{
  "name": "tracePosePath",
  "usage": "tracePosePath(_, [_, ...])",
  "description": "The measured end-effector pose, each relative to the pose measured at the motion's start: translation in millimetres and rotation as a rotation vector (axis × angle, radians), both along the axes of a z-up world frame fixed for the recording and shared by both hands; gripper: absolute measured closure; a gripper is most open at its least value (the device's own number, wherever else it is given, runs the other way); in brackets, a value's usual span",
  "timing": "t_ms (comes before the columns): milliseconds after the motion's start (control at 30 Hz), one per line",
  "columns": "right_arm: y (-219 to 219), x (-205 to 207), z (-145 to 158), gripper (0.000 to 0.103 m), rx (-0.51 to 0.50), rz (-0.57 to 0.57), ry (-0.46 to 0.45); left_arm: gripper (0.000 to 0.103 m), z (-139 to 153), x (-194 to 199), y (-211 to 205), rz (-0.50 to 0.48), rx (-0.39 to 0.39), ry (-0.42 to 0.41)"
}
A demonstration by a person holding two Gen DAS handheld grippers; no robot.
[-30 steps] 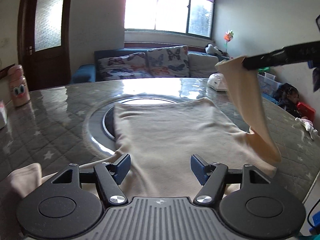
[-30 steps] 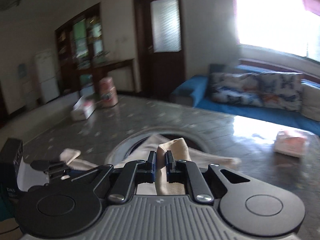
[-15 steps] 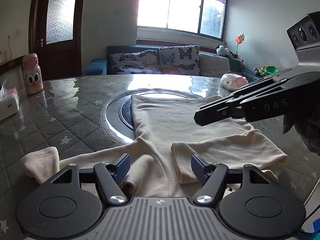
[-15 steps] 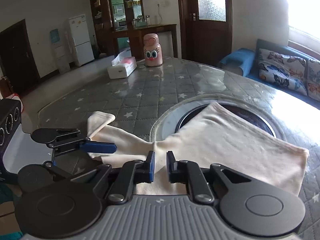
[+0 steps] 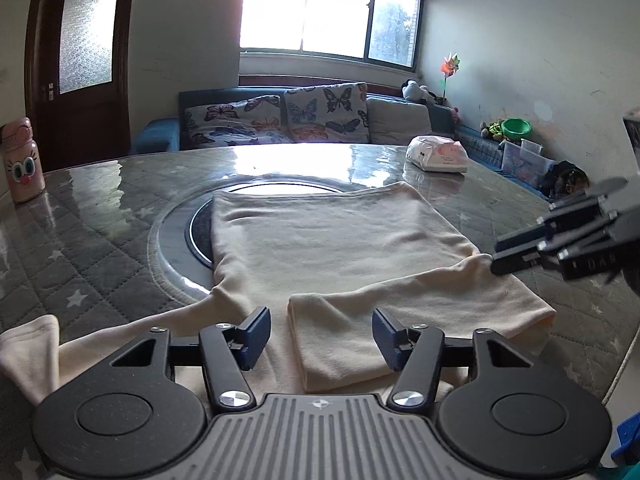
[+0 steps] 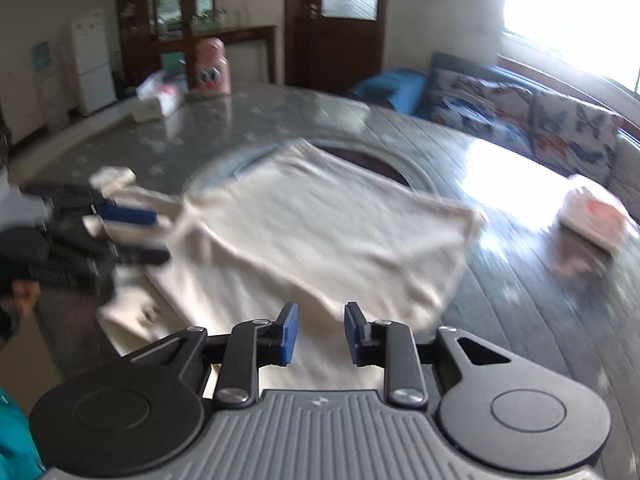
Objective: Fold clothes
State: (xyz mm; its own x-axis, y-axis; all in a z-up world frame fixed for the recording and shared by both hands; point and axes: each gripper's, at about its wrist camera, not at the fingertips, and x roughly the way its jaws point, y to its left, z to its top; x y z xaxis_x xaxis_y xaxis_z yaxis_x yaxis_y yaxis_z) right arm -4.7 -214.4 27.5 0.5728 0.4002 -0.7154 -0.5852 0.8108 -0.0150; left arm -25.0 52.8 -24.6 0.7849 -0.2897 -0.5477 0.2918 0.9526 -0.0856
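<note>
I am holding my left claw (image 5: 320, 334) wide apart and empty, low over the near edge of the cream shirt (image 5: 320, 240). The shirt is lying flat on the grey starred counter (image 5: 100, 248), partly covering the round inset at its middle. Its right sleeve (image 5: 400, 328) is lying folded across the body, just ahead of my left claw; the left sleeve (image 5: 32, 344) is lying stretched out sideways. I am holding my right claw (image 6: 318, 334) partly apart over the shirt's side, gripping nothing. A pink bottle (image 5: 22, 160) and a tissue pack (image 5: 438, 154) are standing well apart from the shirt.
</note>
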Motion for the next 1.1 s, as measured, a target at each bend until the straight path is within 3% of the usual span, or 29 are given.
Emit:
tracePosePath(133, [-20, -3, -14, 0.078, 0.028, -0.047, 0.027, 0.053, -2, 11, -5, 0.002, 0.003, 0.017])
tracePosePath(333, [-27, 6, -16, 0.078, 0.083, -0.083, -0.004, 0.059, -8, 19, -13, 0.005, 0.020, 0.042])
tracePosePath(500, [-24, 18, -24, 0.078, 0.106, -0.099, -0.008, 0.087, -14, 24, -11, 0.024, 0.030, 0.062])
tracePosePath(633, [-26, 21, -33, 0.079, 0.109, -0.119, -0.003, 0.101, -12, 24, -10, 0.027, 0.036, 0.055])
tracePosePath(733, [-26, 18, -31, 0.079, 0.091, -0.116, -0.020, 0.102, -5, 23, -8, 0.045, 0.059, 0.017])
tracePosePath(833, [-26, 18, -35, 0.079, 0.070, -0.116, -0.020, 0.102, -4, 25, -4, 0.053, 0.054, 0.029])
tracePosePath(1100, [-16, -8, -22, 0.078, 0.029, -0.014, -0.074, 0.099, 1, 9, -21, -0.047, 0.018, 0.023])
